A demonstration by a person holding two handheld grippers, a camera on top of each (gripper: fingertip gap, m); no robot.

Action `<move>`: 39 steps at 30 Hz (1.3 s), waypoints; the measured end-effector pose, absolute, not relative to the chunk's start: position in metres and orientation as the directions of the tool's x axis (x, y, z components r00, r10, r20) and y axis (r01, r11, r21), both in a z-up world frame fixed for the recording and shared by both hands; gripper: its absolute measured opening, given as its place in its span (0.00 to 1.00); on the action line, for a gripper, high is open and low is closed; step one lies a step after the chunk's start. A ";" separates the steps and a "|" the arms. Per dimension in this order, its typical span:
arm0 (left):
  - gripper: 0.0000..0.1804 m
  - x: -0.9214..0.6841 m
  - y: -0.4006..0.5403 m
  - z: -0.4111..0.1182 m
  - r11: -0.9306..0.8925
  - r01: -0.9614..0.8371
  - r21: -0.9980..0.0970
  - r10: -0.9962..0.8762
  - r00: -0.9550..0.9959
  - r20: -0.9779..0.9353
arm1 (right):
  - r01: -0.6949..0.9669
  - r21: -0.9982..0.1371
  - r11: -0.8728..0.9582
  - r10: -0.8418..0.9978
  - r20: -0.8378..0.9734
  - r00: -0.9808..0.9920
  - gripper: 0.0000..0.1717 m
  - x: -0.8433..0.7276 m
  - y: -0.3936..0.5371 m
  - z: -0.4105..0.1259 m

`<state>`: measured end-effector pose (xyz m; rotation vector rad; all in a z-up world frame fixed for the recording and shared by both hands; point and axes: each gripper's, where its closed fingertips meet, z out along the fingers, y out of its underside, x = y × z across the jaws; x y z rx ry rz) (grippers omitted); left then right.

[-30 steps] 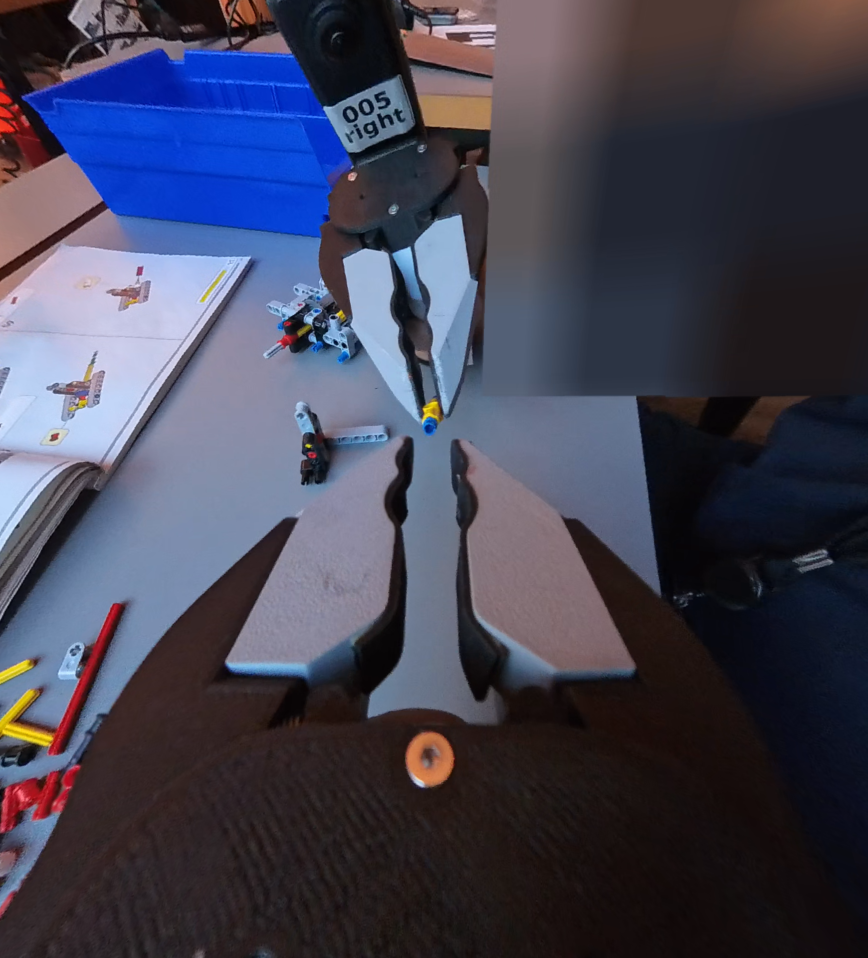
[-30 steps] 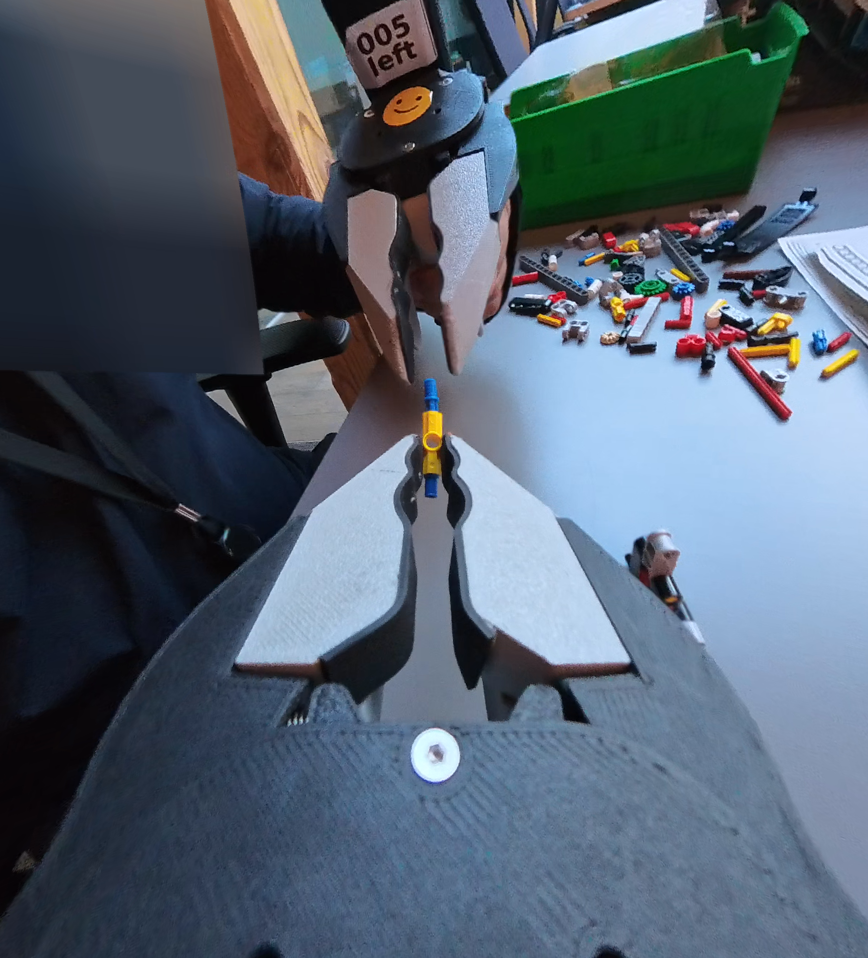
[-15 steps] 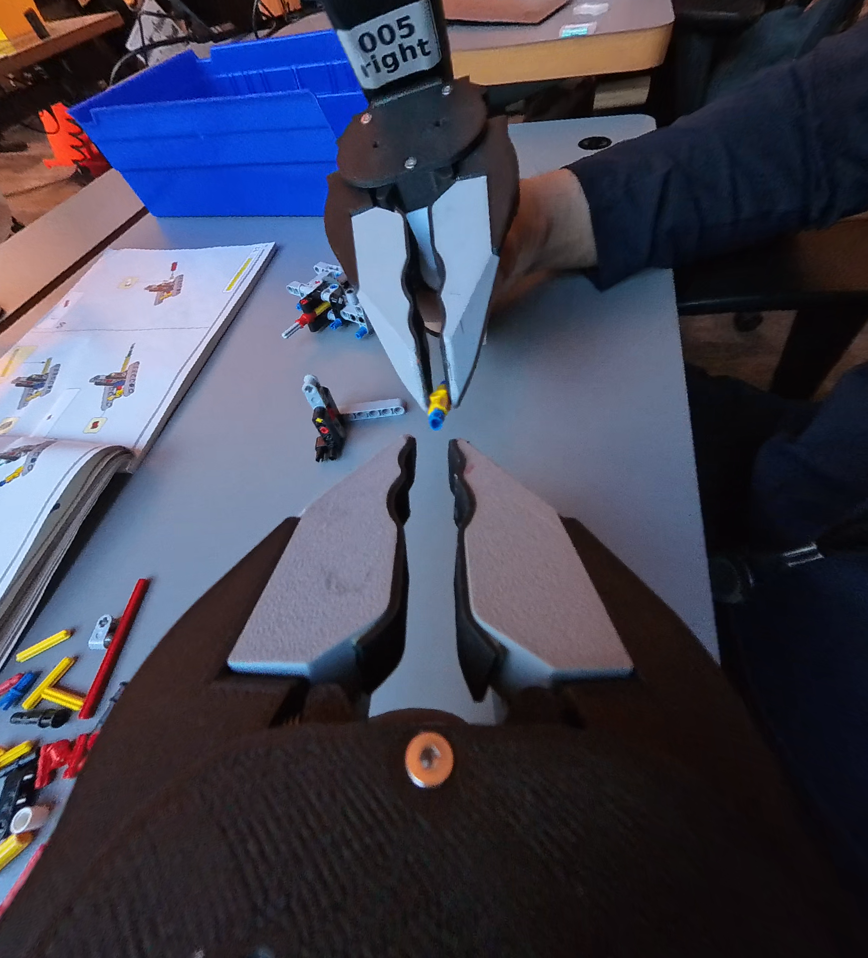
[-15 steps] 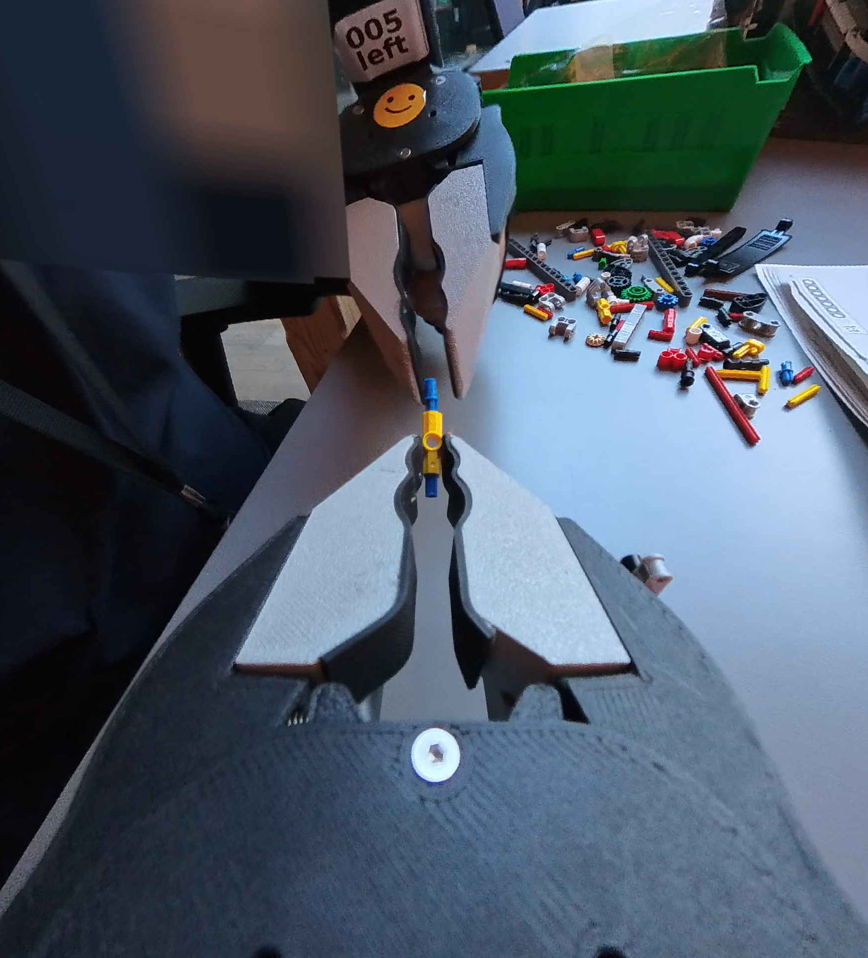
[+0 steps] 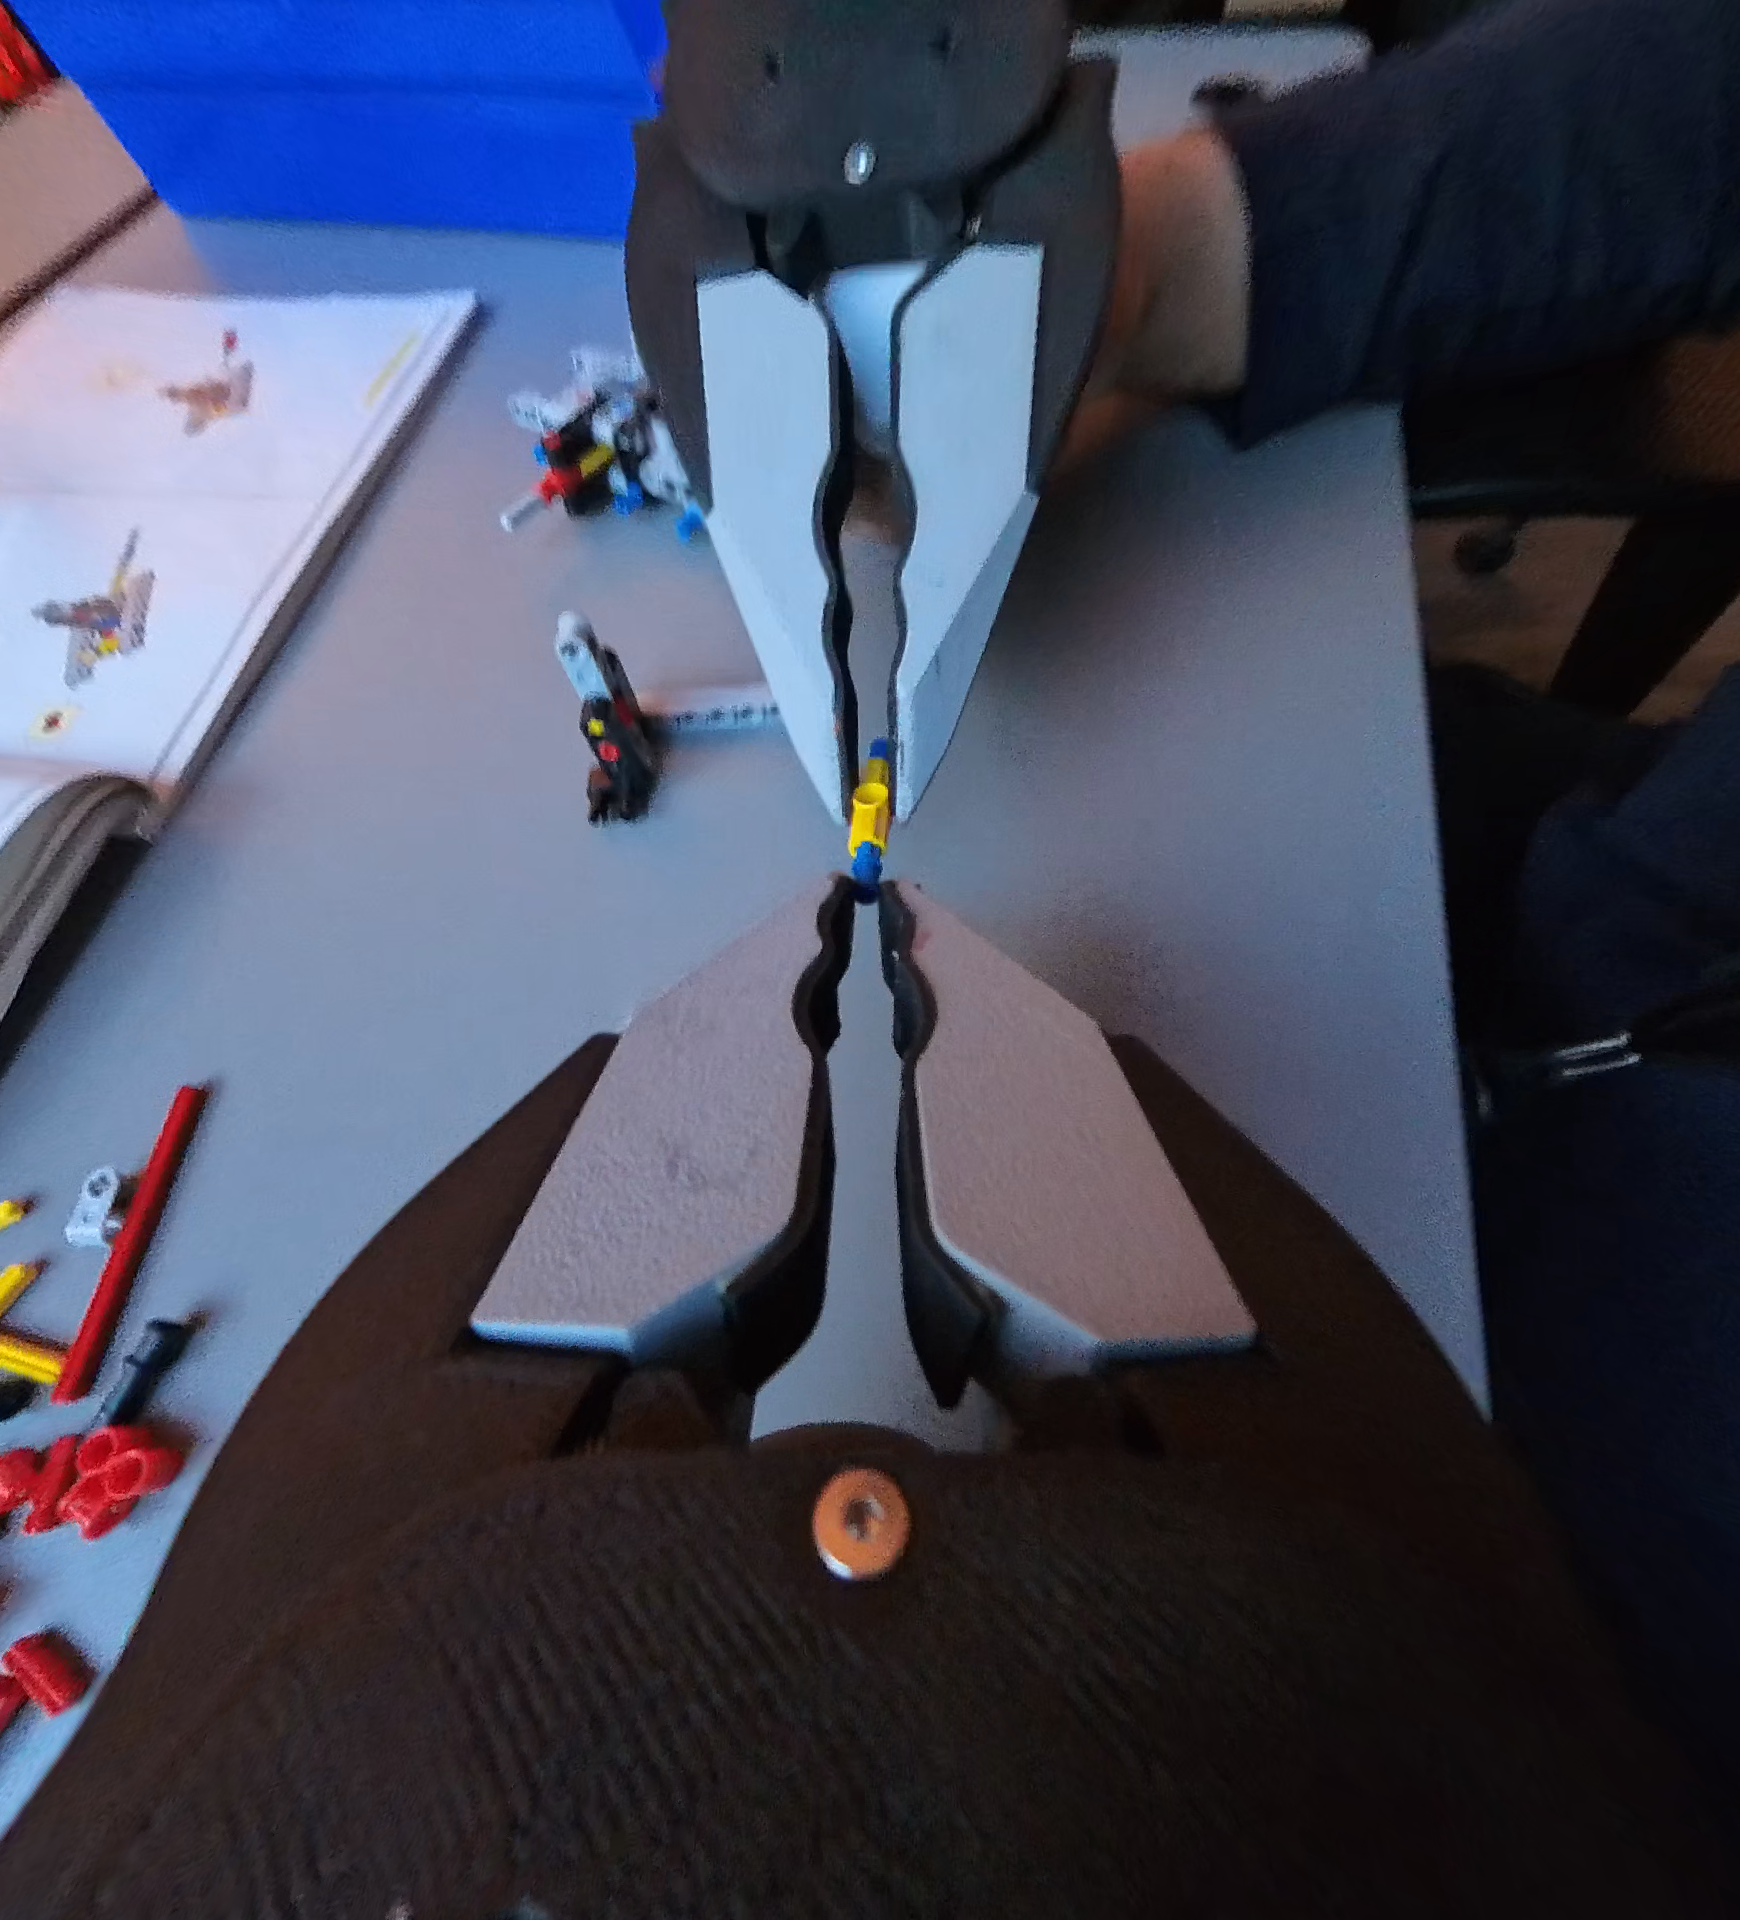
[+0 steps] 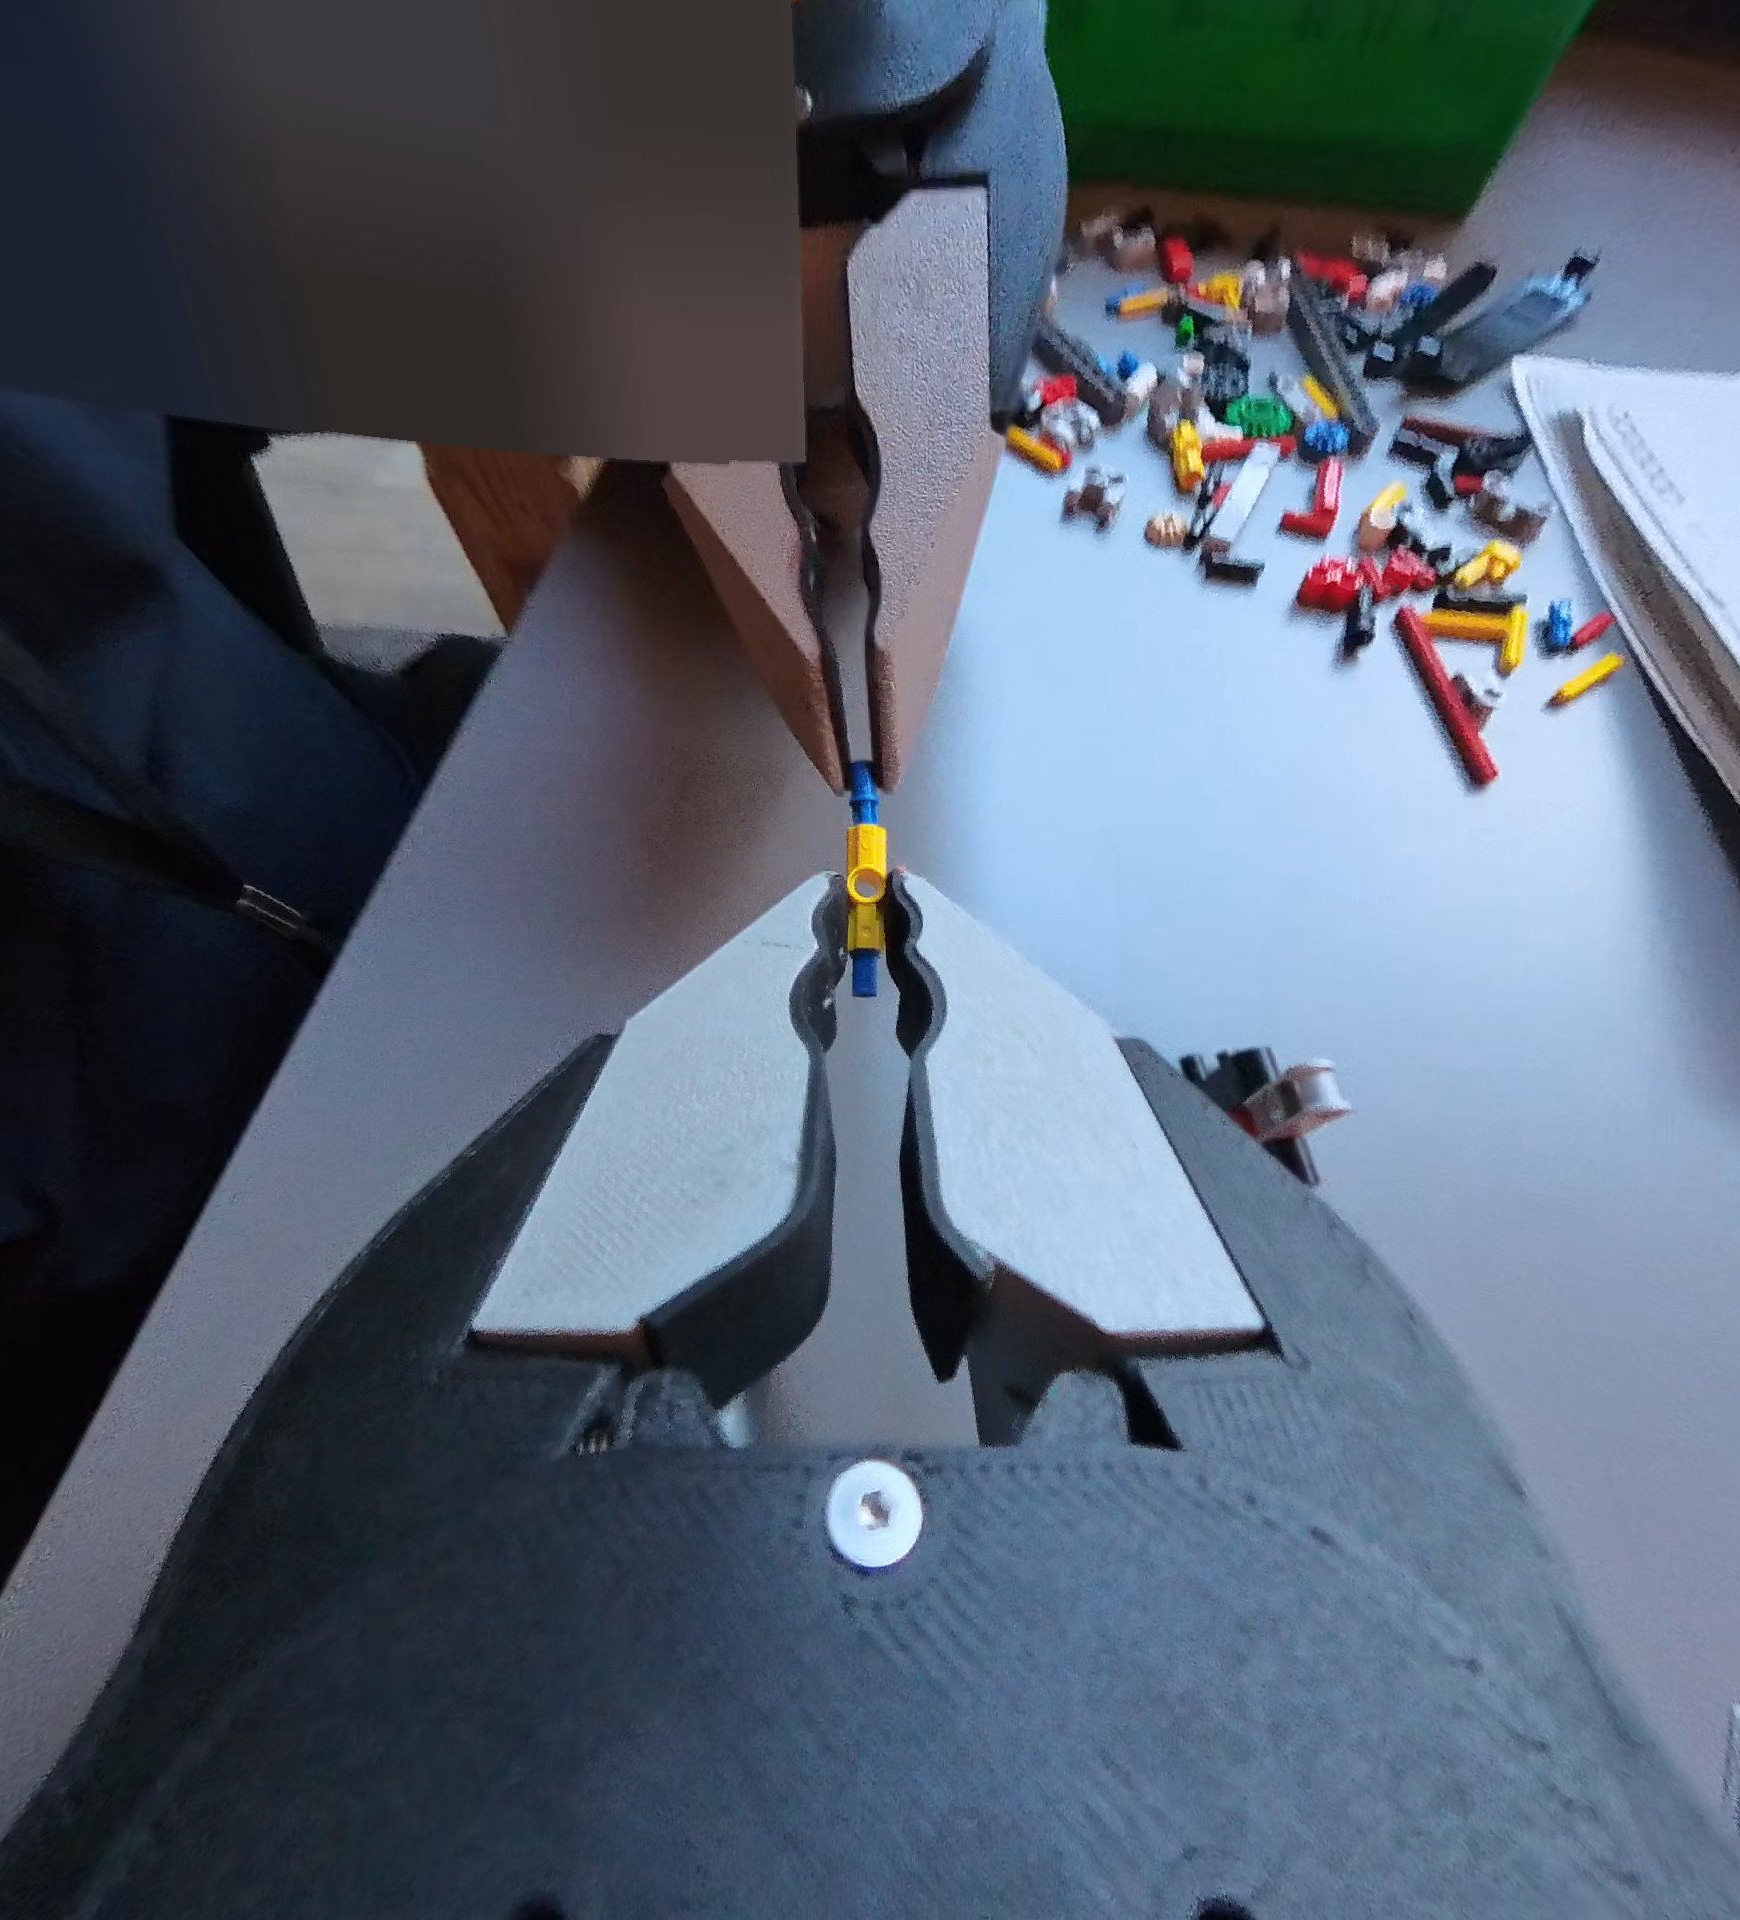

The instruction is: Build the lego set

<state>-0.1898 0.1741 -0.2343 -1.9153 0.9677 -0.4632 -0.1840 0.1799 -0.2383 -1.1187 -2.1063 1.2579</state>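
— Right wrist view first: what sits in the right gripper [image 6: 867, 914]?
— A small yellow connector [image 6: 865, 885] with a blue pin [image 6: 863, 977] running through it. Both fingertips press on the yellow part, so that gripper is clamped on it, above the grey table [image 6: 1209, 883].
— And the left gripper [image 5: 863, 891]?
— Its tips have closed on the near end of the same blue pin; from the other side you see the two pads pinching the blue stub that sticks out of the yellow piece. The two grippers meet nose to nose, with the little part bridging them in the air.
— What lies around them?
— Behind the right gripper there is a small black, grey and red assembly [image 5: 608, 717] on the table, and a bigger one [image 5: 601, 457] farther back. An open instruction booklet [image 5: 170, 499] lies to the left, with a blue bin [image 5: 346, 94] beyond it. Loose red and yellow pieces [image 5: 24, 1351] are scattered near the left gripper's side; the right wrist view shows a wider heap of parts [image 6: 1292, 447] before a green bin [image 6: 1302, 94].
— Anyone visible?
— A hand [image 5: 1157, 281] in a dark sleeve behind the right gripper.
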 end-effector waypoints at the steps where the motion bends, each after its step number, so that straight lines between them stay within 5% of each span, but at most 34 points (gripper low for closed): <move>1: 0.01 -0.192 0.175 -0.244 -0.304 -0.464 -0.832 -0.780 0.622 -0.062 | 0.449 -0.850 0.275 0.825 -0.031 -0.564 0.02 -0.185 0.181 -0.245; 6: 0.01 -0.194 0.173 -0.272 -0.402 -0.565 -0.721 -0.796 0.604 -0.029 | 0.548 -0.749 0.373 0.836 0.015 -0.548 0.02 -0.187 0.180 -0.271; 39: 0.00 -0.195 0.179 -0.273 -0.515 -0.477 -0.712 -0.699 0.715 0.027 | 0.599 -0.732 0.326 0.888 0.019 -0.460 0.03 -0.190 0.182 -0.273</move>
